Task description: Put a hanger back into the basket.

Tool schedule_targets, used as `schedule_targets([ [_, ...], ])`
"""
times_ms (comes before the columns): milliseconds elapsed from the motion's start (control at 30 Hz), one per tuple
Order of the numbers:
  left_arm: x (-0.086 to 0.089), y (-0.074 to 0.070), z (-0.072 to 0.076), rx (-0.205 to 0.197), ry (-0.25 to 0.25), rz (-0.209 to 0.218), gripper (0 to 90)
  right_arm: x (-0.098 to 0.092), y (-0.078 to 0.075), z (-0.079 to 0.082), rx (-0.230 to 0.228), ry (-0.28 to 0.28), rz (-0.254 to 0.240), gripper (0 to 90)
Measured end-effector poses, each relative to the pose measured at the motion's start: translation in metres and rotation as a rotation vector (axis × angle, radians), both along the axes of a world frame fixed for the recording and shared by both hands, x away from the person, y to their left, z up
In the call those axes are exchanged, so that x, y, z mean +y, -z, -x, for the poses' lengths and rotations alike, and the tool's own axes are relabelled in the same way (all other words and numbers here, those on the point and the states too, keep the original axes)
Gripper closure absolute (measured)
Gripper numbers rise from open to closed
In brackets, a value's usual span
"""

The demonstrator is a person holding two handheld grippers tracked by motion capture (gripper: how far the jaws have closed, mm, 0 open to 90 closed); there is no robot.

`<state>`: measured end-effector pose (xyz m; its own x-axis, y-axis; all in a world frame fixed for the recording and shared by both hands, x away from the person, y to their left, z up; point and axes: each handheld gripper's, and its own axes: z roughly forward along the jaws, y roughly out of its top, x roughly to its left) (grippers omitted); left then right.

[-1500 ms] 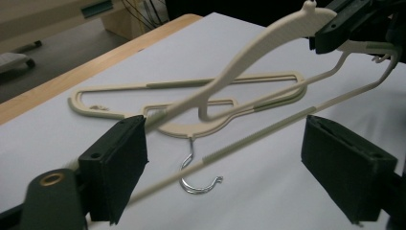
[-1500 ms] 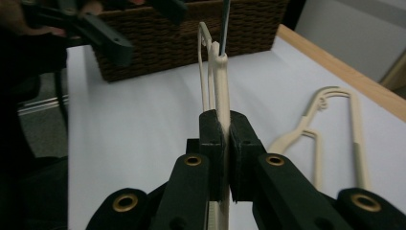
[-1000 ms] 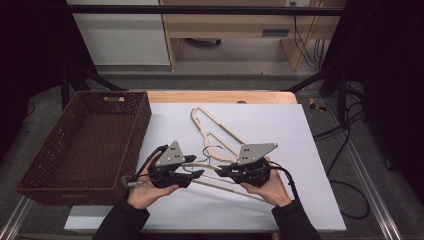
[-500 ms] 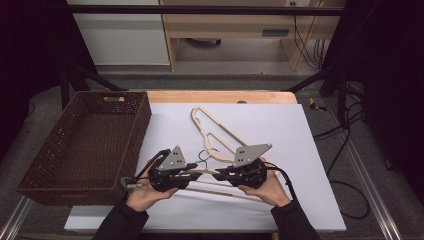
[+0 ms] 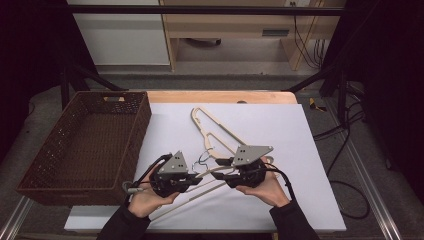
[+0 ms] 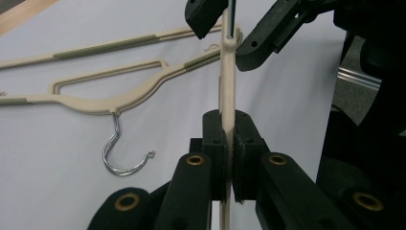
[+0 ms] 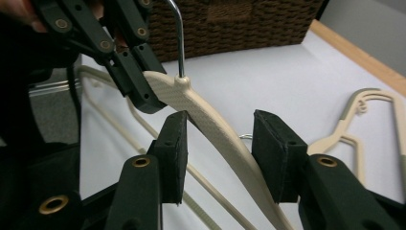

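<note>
1. At the bottom centre of the high view, two hands come in from the lower edge, each holding a gripper over the white tabletop (image 5: 300,130).
2. The left gripper (image 5: 197,176) sits left of centre. In the left gripper view its fingers (image 6: 213,143) are pressed together on the thin edge of the held hanger (image 6: 228,96), pinching it, having just closed on it.
3. The right gripper (image 5: 222,175) is just right of centre, close to the left one. In the right gripper view its fingers (image 7: 173,153) stand spread on either side of the hanger's arm, having just opened. The left pad is at or very near the arm, the right pad is apart from it.
4. The held hanger is cream-coloured. It runs from the lower left of the high view up between the two grippers, and its metal hook (image 7: 177,33) rises at the upper middle of the right gripper view.
5. Just beyond the grippers, a second hanger (image 5: 215,127) of the same colour lies flat on the tabletop at the frame's centre. Its wire hook (image 6: 122,153) shows at the lower left of the left gripper view.
6. At the left side of the high view stands a dark brown wicker basket (image 5: 55,150), its near corner close to the left hand.
7. Farthest off, along the upper edge, are pale furniture and cables on the floor.
</note>
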<state>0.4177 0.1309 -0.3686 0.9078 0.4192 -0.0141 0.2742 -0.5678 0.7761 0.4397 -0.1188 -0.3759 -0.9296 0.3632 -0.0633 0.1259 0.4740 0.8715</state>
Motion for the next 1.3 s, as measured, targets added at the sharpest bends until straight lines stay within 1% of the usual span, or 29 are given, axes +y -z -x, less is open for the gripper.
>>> schedule_targets([
  [33,0.001,-0.001,0.000,-0.001,-0.009,-0.004,86.1,-0.001,0.000,0.000,-0.004,0.010,-0.010,53.8],
  [100,0.002,-0.001,-0.001,-0.006,-0.034,0.002,86.1,-0.005,-0.002,0.001,-0.019,0.036,-0.033,45.8],
  [200,0.006,-0.003,-0.002,-0.009,-0.070,0.020,86.2,-0.015,-0.005,0.003,-0.035,0.087,-0.067,36.8],
  [267,0.008,-0.005,-0.002,-0.018,-0.090,0.023,86.2,-0.023,-0.005,0.004,-0.043,0.141,-0.075,31.1],
  [367,0.011,-0.010,-0.002,-0.028,-0.116,0.037,86.2,-0.036,-0.003,0.005,-0.039,0.215,-0.099,24.7],
  [533,0.019,-0.024,-0.001,-0.060,-0.149,0.046,86.1,-0.059,0.002,0.008,-0.035,0.326,-0.159,17.5],
  [600,0.022,-0.032,-0.001,-0.071,-0.152,0.051,86.1,-0.069,0.003,0.010,-0.041,0.362,-0.184,16.7],
  [700,0.028,-0.044,0.000,-0.087,-0.159,0.051,86.1,-0.082,0.004,0.015,-0.039,0.411,-0.237,15.5],
  [767,0.031,-0.054,0.001,-0.103,-0.165,0.051,86.1,-0.090,0.006,0.017,-0.043,0.443,-0.253,14.5],
  [833,0.035,-0.063,0.002,-0.116,-0.167,0.055,86.1,-0.096,0.009,0.019,-0.041,0.470,-0.253,13.4],
  [900,0.038,-0.072,0.002,-0.131,-0.170,0.056,86.1,-0.101,0.011,0.020,-0.044,0.494,-0.242,12.8],
  [1000,0.047,-0.084,0.001,-0.147,-0.176,0.064,86.2,-0.106,0.014,0.022,-0.044,0.513,-0.240,11.8],
  [1133,0.062,-0.097,-0.002,-0.157,-0.186,0.082,86.1,-0.113,0.015,0.025,-0.034,0.536,-0.250,10.3],
  [1233,0.075,-0.108,-0.004,-0.177,-0.203,0.080,86.2,-0.116,0.015,0.026,-0.026,0.546,-0.258,9.9],
  [1300,0.083,-0.114,-0.005,-0.187,-0.219,0.094,86.1,-0.118,0.016,0.027,-0.023,0.559,-0.259,9.8],
])
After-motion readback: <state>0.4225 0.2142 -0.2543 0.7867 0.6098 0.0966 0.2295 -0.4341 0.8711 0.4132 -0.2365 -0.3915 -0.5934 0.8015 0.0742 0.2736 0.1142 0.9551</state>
